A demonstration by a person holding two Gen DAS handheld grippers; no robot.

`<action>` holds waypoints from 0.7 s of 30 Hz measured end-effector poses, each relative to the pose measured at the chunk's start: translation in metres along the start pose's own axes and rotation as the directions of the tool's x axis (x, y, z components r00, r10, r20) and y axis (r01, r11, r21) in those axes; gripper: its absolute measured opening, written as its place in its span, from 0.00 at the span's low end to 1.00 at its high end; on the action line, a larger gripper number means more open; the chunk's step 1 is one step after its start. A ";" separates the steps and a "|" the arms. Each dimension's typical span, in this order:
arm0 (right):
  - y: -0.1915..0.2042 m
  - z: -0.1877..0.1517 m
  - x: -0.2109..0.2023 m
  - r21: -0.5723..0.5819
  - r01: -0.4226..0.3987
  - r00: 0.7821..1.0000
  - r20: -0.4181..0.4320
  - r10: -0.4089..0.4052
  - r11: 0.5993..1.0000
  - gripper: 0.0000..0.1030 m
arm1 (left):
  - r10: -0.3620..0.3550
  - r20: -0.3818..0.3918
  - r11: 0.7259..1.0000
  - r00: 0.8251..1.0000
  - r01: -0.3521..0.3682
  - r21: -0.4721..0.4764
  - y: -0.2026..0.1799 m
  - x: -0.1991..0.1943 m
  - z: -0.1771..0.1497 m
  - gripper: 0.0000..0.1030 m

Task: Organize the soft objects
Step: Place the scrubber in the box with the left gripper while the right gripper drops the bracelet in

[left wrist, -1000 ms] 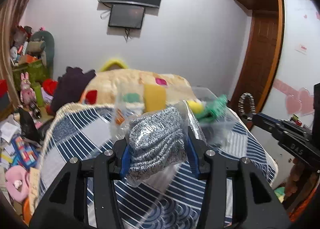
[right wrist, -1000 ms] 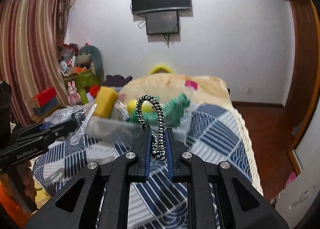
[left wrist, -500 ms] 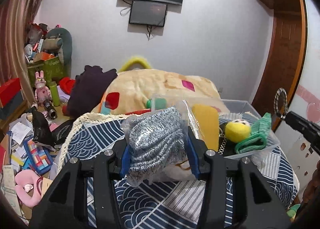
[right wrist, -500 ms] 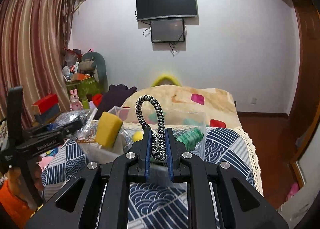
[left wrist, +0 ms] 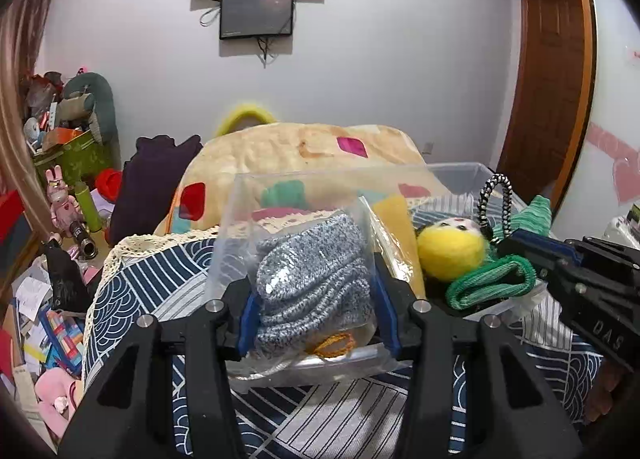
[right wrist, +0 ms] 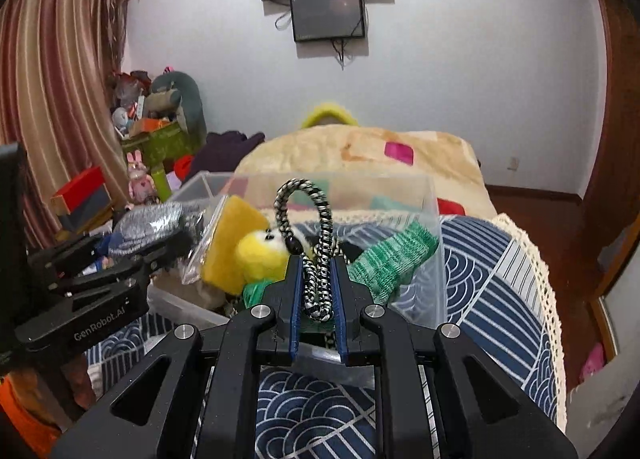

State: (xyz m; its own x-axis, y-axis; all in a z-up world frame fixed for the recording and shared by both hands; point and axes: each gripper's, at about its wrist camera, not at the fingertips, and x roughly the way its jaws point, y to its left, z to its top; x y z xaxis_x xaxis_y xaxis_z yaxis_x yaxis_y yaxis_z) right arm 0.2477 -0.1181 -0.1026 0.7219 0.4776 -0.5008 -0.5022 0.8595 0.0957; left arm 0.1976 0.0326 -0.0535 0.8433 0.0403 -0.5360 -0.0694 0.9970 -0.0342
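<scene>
While the left gripper (left wrist: 316, 299) clamps a crinkly clear bag (left wrist: 304, 259) of grey knit over the clear plastic bin (right wrist: 434, 259), the right gripper (right wrist: 317, 291) pinches a black-and-white braided cord loop (right wrist: 308, 219) above it. Inside the bin lie a fuzzy yellow ball (right wrist: 260, 255), a green ribbed knit (right wrist: 392, 255) and a yellow sponge (right wrist: 228, 235). The bin rests on a blue patterned cloth (right wrist: 492, 275).

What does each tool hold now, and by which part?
Left tool: bagged grey knit item, squeezed at its sides. Right tool: black-and-white cord loop, pinched at its lower end.
</scene>
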 end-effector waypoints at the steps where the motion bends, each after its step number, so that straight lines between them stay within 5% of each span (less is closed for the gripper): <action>1: 0.000 -0.001 0.000 -0.007 -0.008 1.000 -0.008 0.008 1.000 0.14 | -0.003 -0.003 1.000 1.000 0.003 0.008 -0.001 0.001 -0.002 0.49; 14: -0.006 -0.004 -0.022 -0.013 0.011 1.000 0.000 -0.011 1.000 0.34 | -0.059 0.032 0.998 0.998 0.059 -0.002 0.004 -0.037 -0.002 0.64; 18: -0.005 -0.002 -0.037 -0.020 0.032 0.998 0.048 -0.031 0.999 0.56 | -0.077 0.079 0.997 0.994 0.078 -0.011 0.006 -0.062 0.001 0.64; 21: -0.002 0.003 -0.055 -0.037 0.046 0.994 0.099 -0.042 0.998 0.56 | -0.090 0.126 0.996 0.988 0.093 -0.015 0.006 -0.085 0.002 0.65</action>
State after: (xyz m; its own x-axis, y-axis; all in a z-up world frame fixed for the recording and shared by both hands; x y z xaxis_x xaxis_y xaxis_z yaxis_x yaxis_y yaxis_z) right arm 0.2104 -0.1452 -0.0731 0.7859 0.4567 -0.4168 -0.4856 0.8732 0.0410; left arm 0.1269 0.0350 -0.0063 0.9066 -0.0420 -0.4198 0.0016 0.9954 -0.0962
